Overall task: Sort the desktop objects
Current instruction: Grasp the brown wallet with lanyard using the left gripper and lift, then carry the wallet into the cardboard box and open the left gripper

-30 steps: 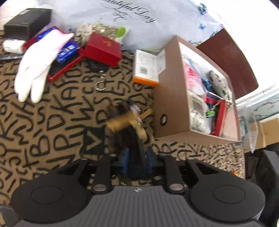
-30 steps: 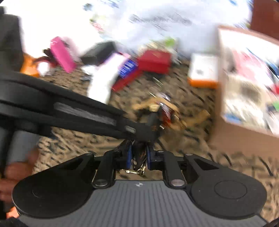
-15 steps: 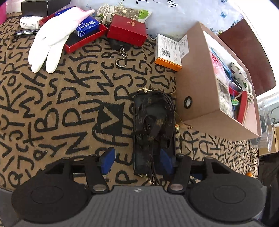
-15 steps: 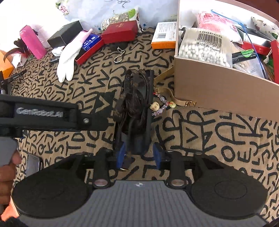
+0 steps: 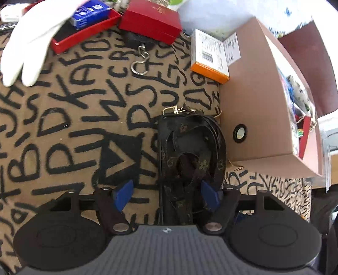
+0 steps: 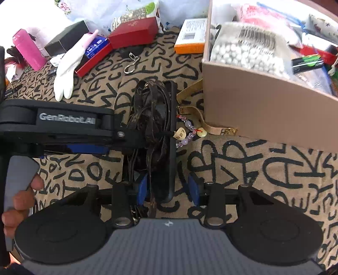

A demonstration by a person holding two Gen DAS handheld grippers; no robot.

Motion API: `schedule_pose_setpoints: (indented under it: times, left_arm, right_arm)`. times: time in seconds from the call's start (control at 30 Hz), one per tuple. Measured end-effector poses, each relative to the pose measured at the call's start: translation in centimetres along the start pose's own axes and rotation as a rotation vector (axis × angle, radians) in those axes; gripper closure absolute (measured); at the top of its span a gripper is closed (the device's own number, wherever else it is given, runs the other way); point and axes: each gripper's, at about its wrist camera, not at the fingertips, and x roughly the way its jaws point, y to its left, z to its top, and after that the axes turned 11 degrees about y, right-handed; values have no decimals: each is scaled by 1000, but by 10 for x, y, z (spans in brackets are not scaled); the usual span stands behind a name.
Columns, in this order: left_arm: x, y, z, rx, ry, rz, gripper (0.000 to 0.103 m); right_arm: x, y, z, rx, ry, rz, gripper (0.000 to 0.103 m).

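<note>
A dark phone case with a tangled brown strap [image 5: 188,156] lies flat on the letter-patterned cloth, beside the cardboard box [image 5: 259,118]. My left gripper [image 5: 166,194] is open, its blue pads either side of the case's near end. In the right wrist view the case [image 6: 156,127] lies between my right gripper's [image 6: 169,189] open blue pads, with the left gripper's arm [image 6: 63,122] reaching in from the left. A bead charm [image 6: 188,132] and a gold band [image 6: 211,127] lie by the box [image 6: 264,105].
The box holds a bag of white beads [image 6: 243,50] and several packets. Behind lie an orange-edged carton [image 5: 211,57], a red box [image 5: 152,19], a hook scale [image 5: 139,63], a red tray with blue packs [image 5: 84,27], a white glove [image 5: 31,46], a pink bottle [image 6: 29,48] and a black box [image 6: 67,40].
A second ago both grippers held the case and strap in the air. It now lies on the cloth, and both grippers have opened wider around it.
</note>
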Motion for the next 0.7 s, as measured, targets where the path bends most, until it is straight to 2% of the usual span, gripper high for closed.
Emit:
schedule_pose_setpoints:
  times: [0.1, 0.17, 0.27, 0.4, 0.7]
  left_arm:
    - [3, -7, 3, 47, -5, 12, 27]
    - [0, -10, 2, 89, -23, -10, 53]
    - [-13, -12, -1, 96, -50, 10, 56]
    - [-40, -2, -11, 50, -86, -5, 59]
    - [-108, -2, -35, 14, -240, 6, 60]
  right_arm:
    - [8, 1, 2, 1, 13, -4, 63]
    - [9, 1, 3, -3, 23, 6, 76]
    - [2, 9, 2, -65, 24, -11, 83]
    - [-21, 23, -9, -148, -12, 65, 83]
    - [-66, 57, -22, -262, -148, 114, 84]
